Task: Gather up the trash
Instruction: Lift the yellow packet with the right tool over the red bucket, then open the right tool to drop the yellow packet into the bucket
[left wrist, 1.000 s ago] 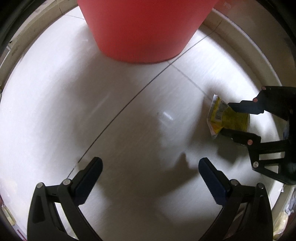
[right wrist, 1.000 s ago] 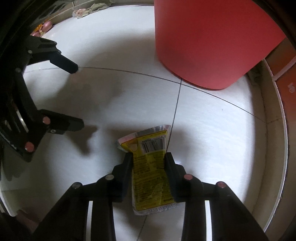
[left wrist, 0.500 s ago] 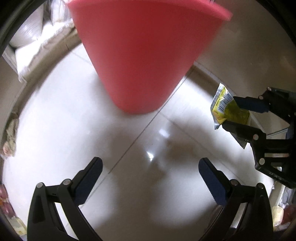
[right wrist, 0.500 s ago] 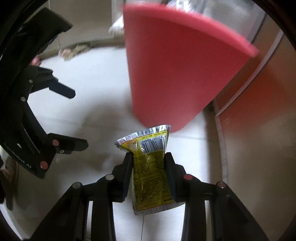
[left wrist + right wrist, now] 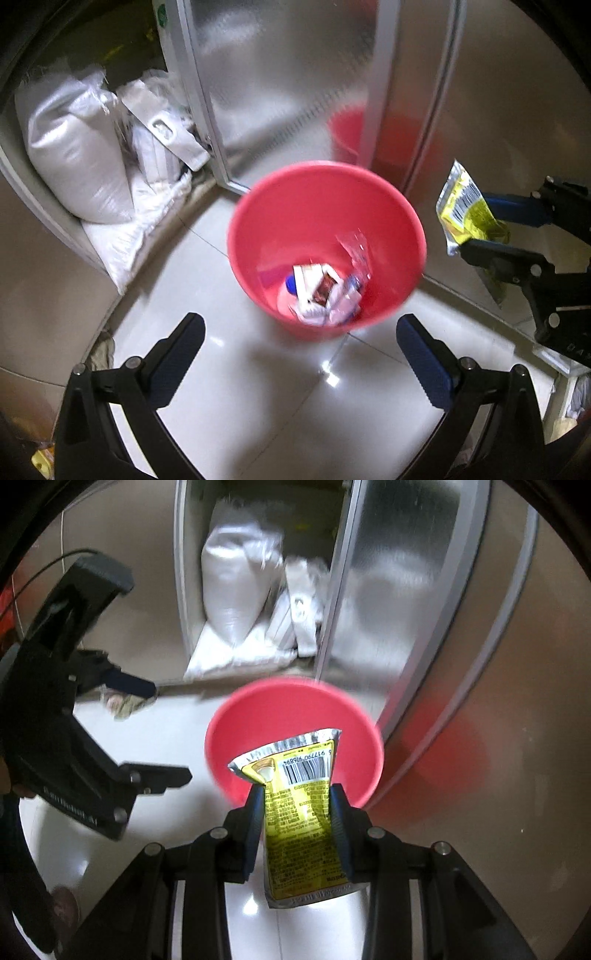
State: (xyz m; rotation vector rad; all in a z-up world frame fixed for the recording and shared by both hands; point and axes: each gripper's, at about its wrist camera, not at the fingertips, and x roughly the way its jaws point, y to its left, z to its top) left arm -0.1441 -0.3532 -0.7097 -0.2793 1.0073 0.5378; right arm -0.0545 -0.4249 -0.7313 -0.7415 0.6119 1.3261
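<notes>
At the far left, white sacks (image 5: 77, 155) lean in an alcove, with a frosted glass door (image 5: 288, 74) beside them. My left tool (image 5: 301, 345) hangs over the pale tiled floor (image 5: 236, 406), its blue-padded fingers spread wide with nothing between them. Just beyond it stands the red bin (image 5: 325, 206), open-topped, with wrappers and a crumpled clear bottle lying at its bottom (image 5: 325, 291). To the right, at about rim height and outside the bin, my right tool (image 5: 297, 801) is clamped on the yellow foil packet (image 5: 303, 823). Its two pads press the packet's sides, and the barcoded top flares out above them. In the right wrist view, the packet overlaps the bin's near rim.
</notes>
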